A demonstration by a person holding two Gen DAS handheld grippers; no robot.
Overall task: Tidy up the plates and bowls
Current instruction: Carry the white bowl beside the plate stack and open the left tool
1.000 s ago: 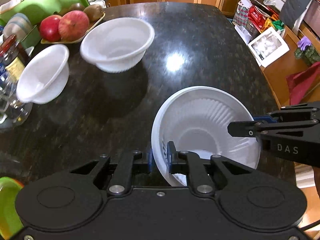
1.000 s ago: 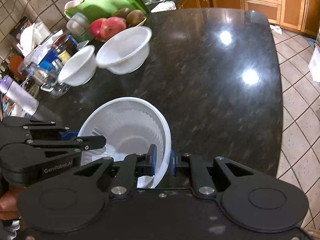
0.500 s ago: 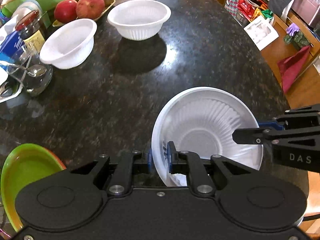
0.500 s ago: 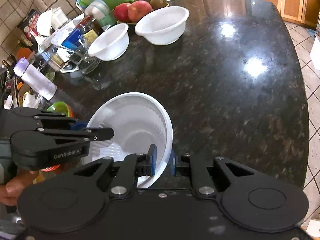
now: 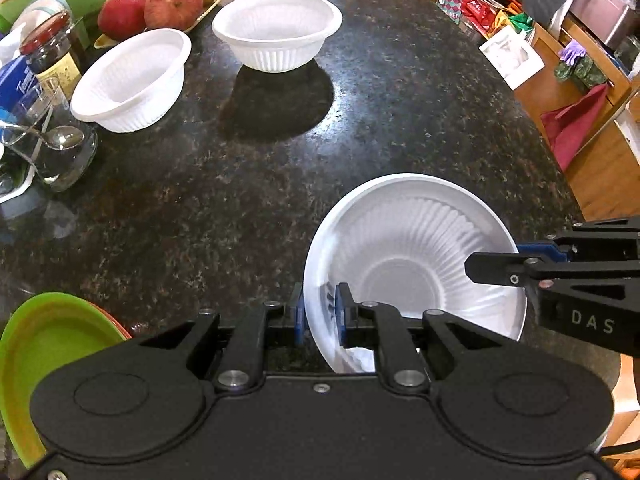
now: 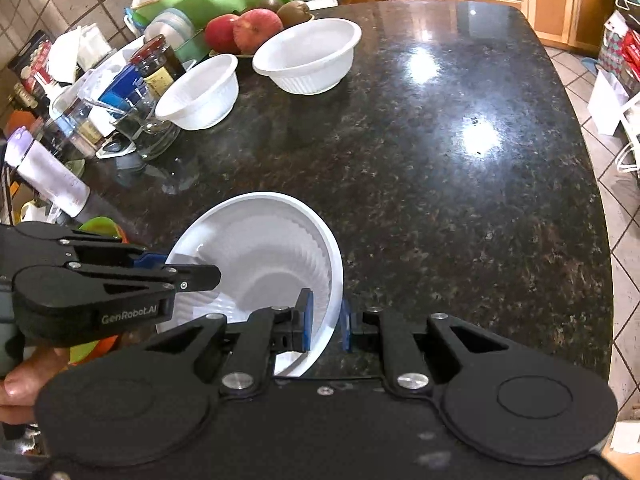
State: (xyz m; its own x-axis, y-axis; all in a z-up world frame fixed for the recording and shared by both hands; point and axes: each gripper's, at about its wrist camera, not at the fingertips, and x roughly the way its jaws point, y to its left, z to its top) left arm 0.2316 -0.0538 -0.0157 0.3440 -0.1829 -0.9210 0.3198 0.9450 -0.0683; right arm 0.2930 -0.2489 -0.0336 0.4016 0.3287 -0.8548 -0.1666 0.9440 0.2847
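White foam is sitting between both pairs of my blue pads: I am holding one ribbed disposable bowl (image 5: pixel 412 256) by opposite sides of its rim, the left gripper (image 5: pixel 319 316) clamped on its left edge, the right gripper (image 6: pixel 325 322) on its right edge. The bowl is hanging above the near part of the black granite counter (image 5: pixel 248 184). The two other foam bowls (image 5: pixel 276 36) are standing far ahead and to the left, nearer my left hand, so I judge the stacking move is going that way.
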